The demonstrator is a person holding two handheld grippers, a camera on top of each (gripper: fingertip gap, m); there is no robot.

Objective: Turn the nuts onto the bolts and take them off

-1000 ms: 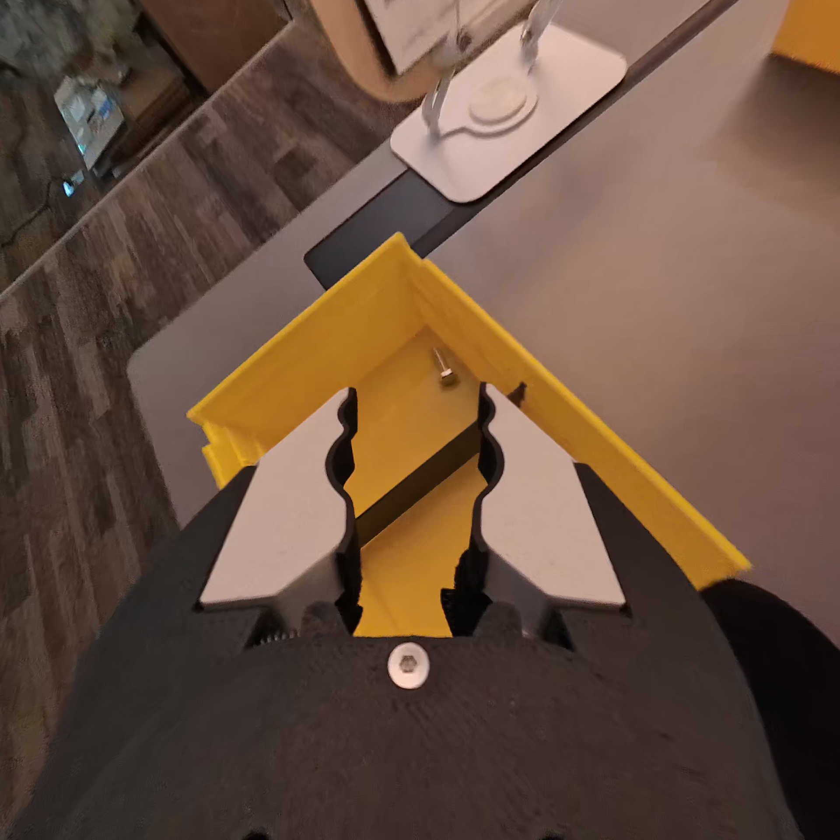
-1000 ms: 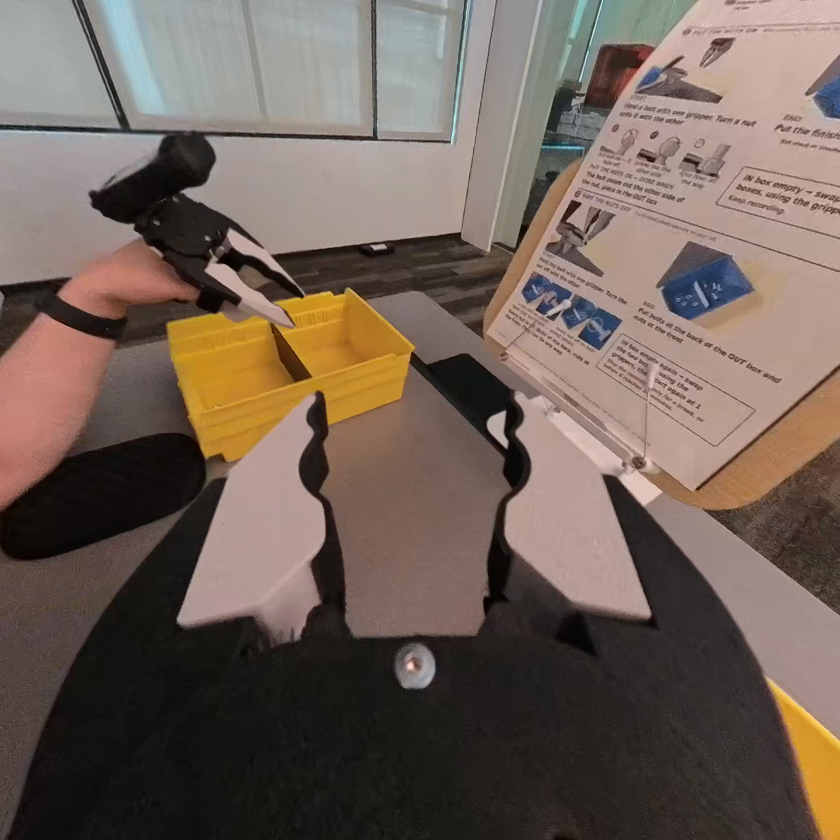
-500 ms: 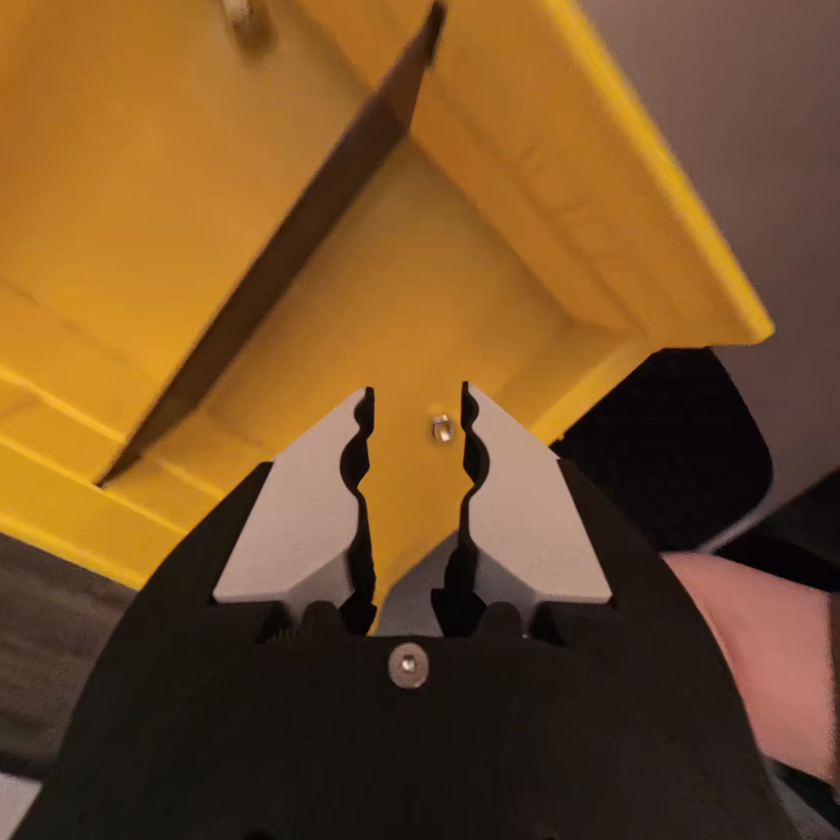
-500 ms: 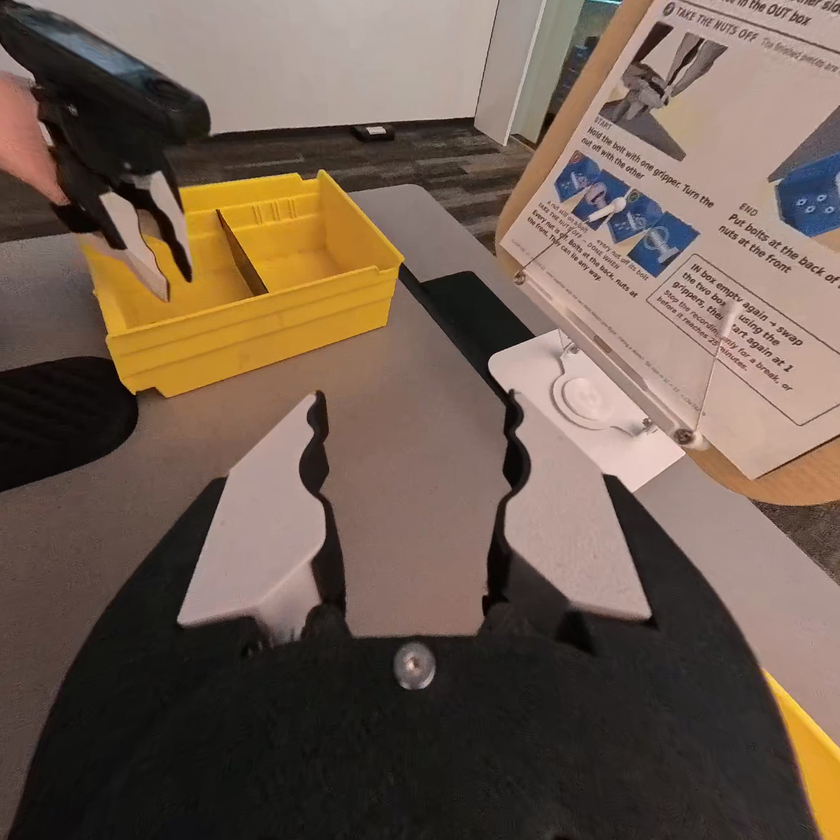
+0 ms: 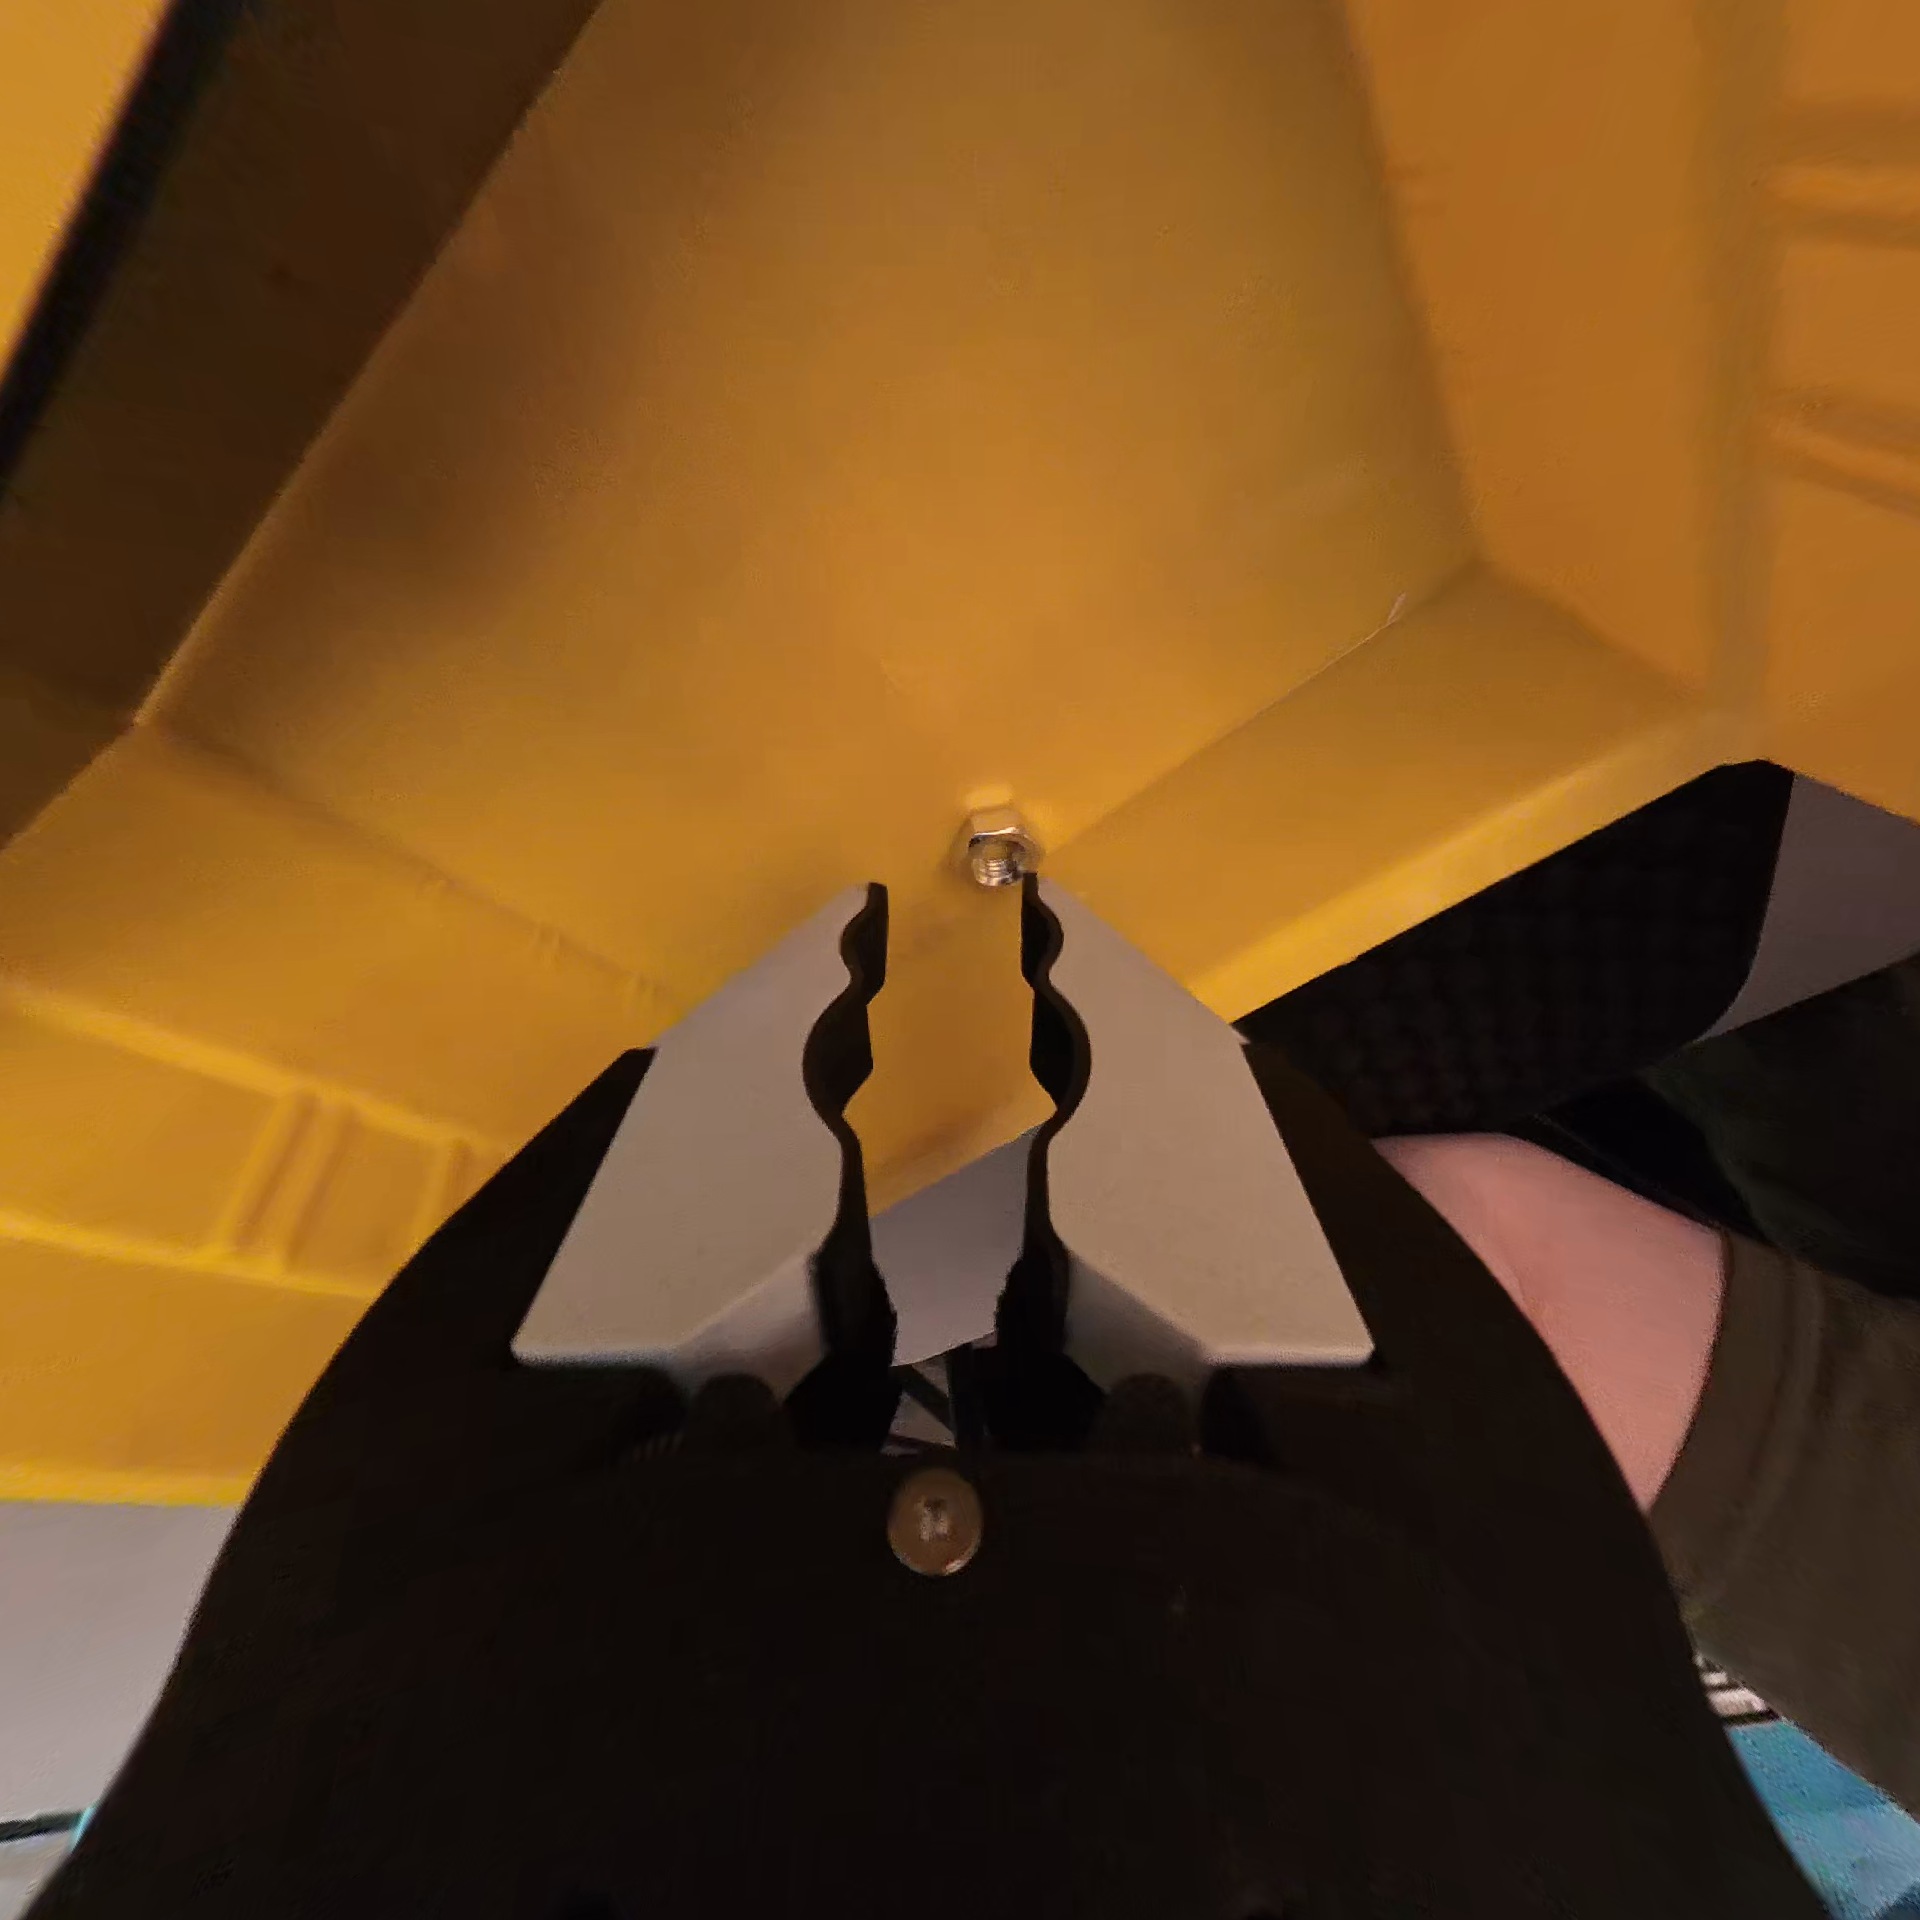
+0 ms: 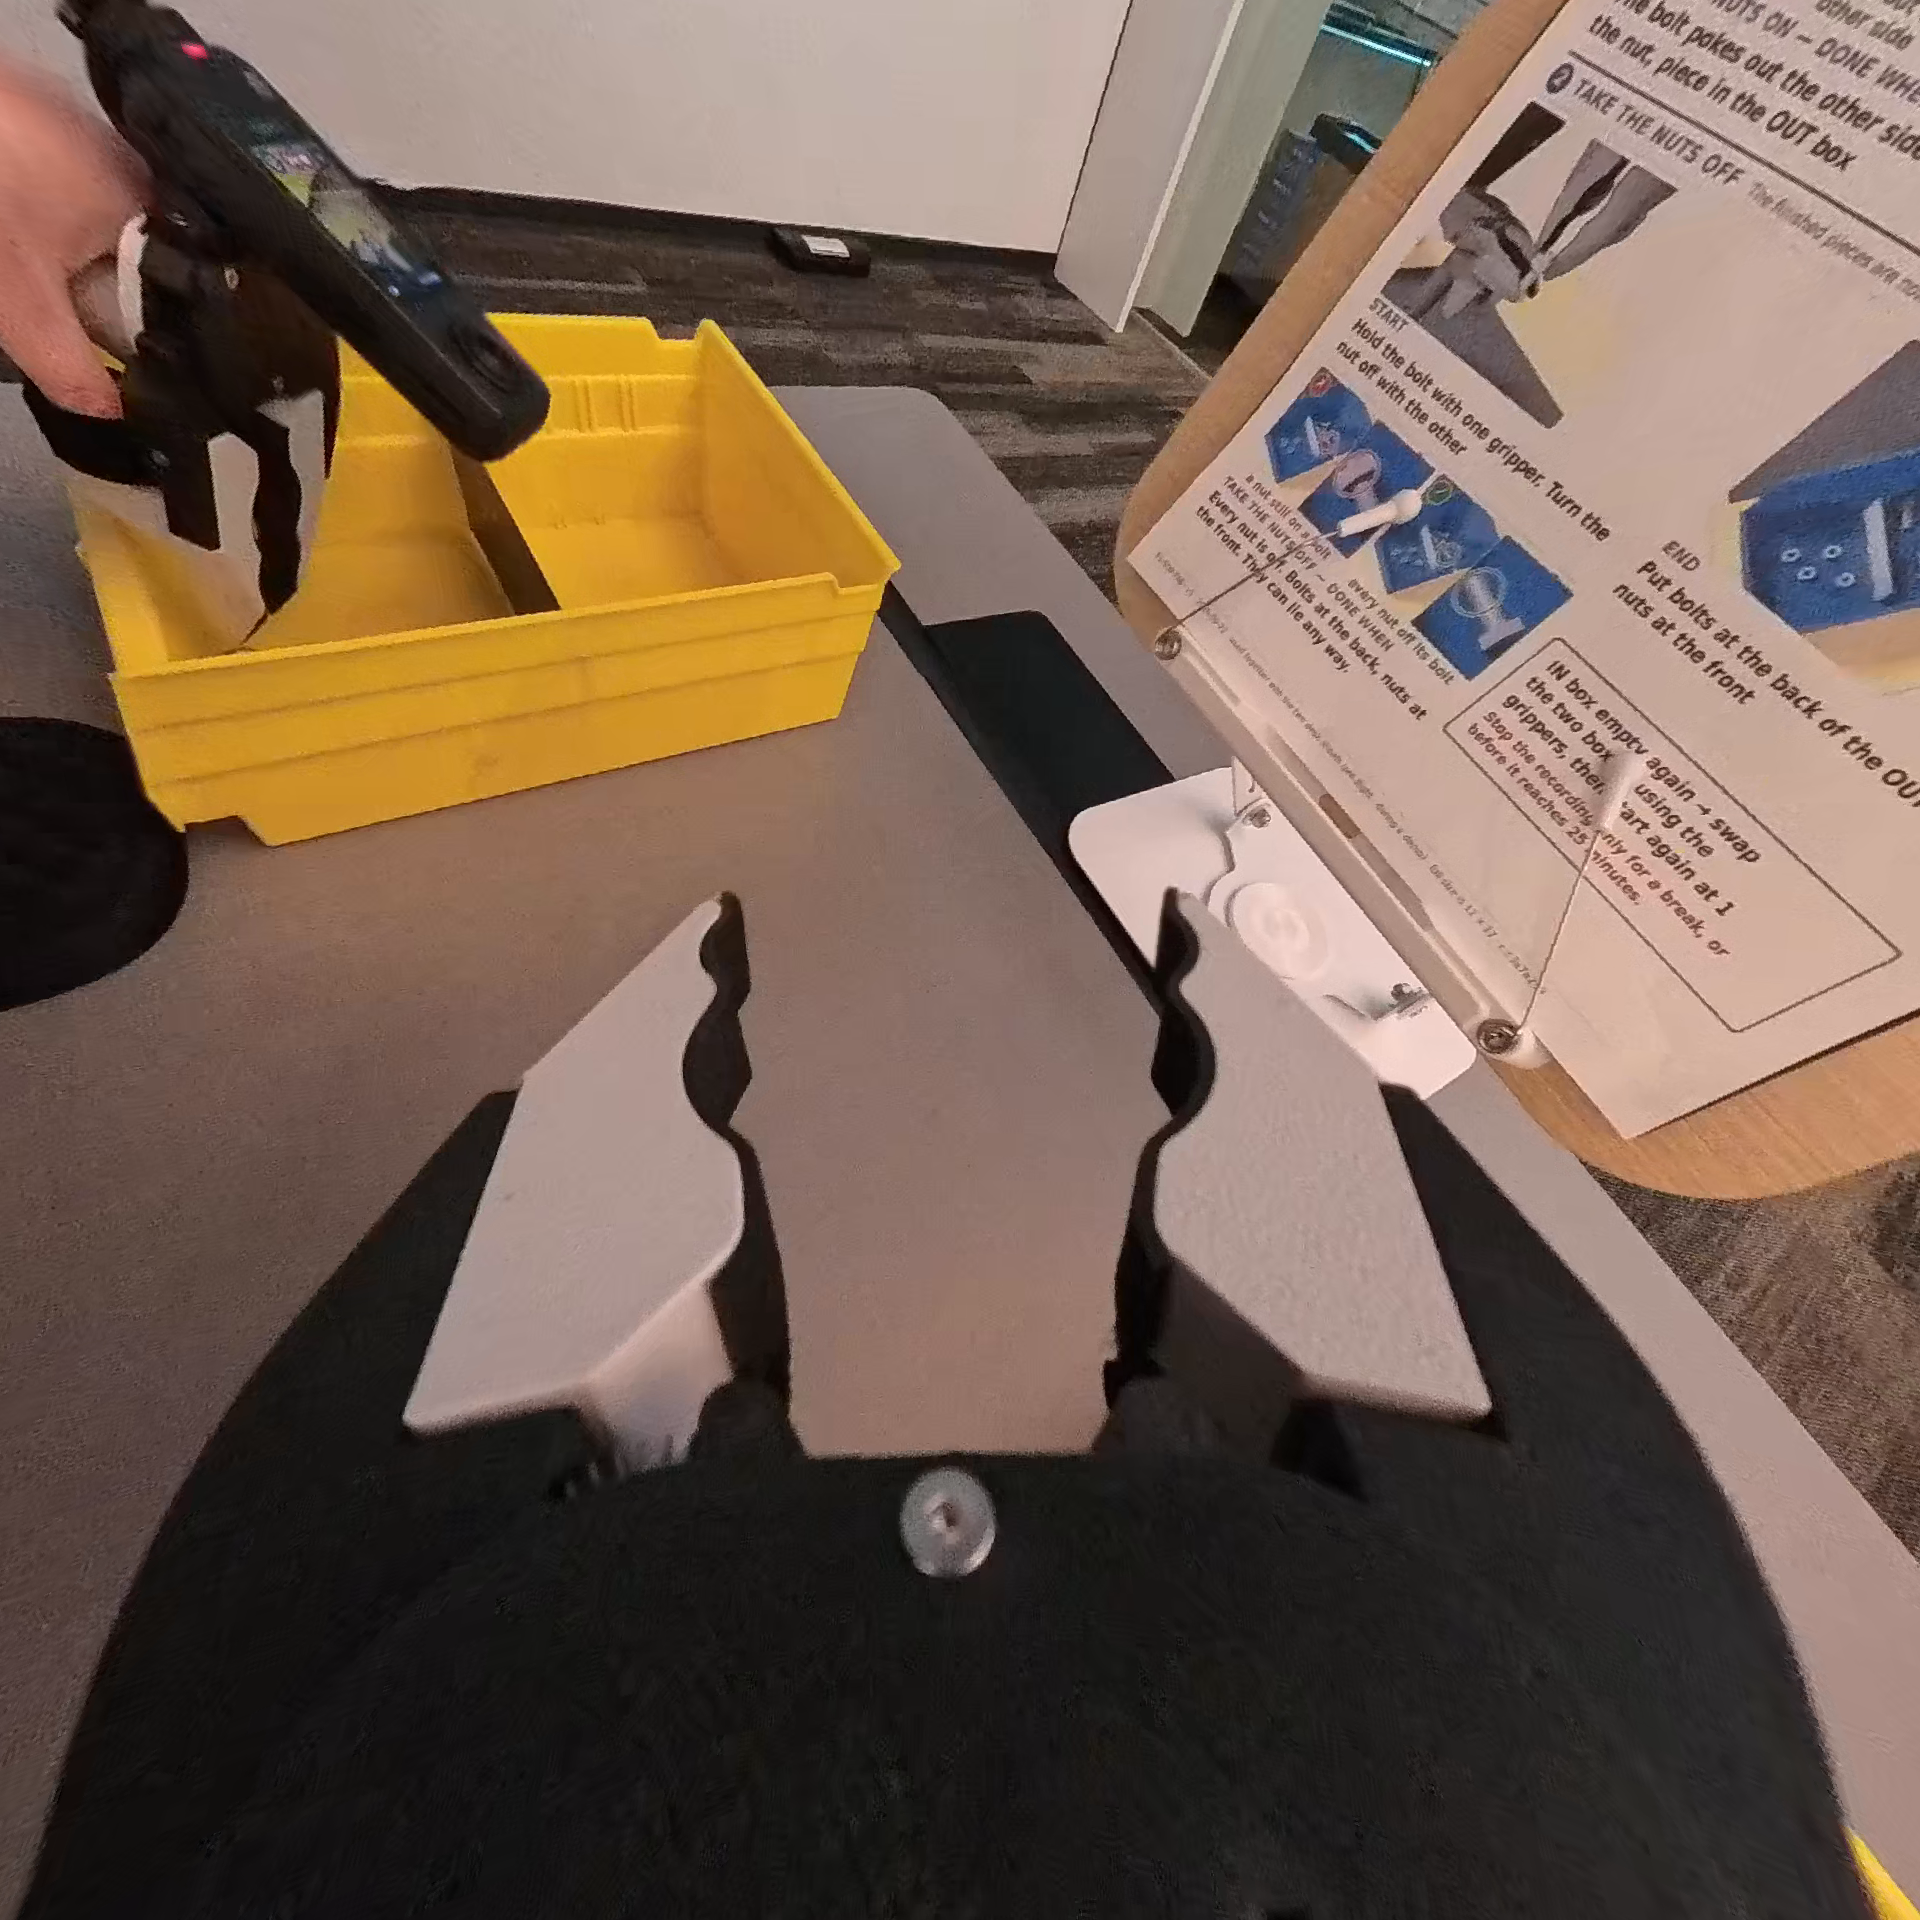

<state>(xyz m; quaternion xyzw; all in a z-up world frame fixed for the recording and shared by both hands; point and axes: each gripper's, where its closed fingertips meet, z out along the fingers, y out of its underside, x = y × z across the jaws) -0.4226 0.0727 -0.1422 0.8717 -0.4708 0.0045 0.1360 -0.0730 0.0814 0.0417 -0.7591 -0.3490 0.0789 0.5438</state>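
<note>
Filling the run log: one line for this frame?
left gripper: open, in yellow bin, at nut | right gripper: open, empty, over table

Nut on bin floor, near-compartment corner, at 12 o'clock just off left gripper tips | divider splits bin front/back | bin on table, 10 o'clock of right gripper | instruction board on stand, 2 o'clock | pad at 9 o'clock, beside bin.
</note>
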